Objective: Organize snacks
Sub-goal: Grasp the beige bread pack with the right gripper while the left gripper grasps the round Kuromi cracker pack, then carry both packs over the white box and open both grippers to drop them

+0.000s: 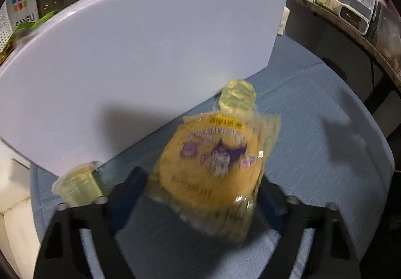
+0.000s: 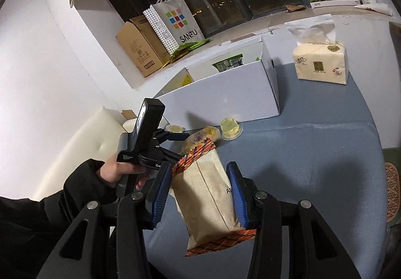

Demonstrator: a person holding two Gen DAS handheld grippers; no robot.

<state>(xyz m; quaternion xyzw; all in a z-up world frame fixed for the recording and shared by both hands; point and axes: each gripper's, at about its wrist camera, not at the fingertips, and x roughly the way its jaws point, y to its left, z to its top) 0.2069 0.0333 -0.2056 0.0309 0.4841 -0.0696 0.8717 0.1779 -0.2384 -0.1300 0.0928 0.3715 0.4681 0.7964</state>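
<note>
Snacks: yellow crinkled plastic pouch with purple cartoon print is sitting clamped in my left gripper above the blue-grey cloth tabletop, near the white cardboard box. Beige paper-wrapped snack packet with orange patterned ends is being squeezed by my right gripper. Two clear jelly cups are lying beside the box.

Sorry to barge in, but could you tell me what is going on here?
A person is sorting snacks with two handheld grippers. The left gripper holds a yellow snack packet, and the right gripper holds a beige snack bag. Both are above the blue tablecloth, near the white box. Two jelly cups sit beside the box.
</note>
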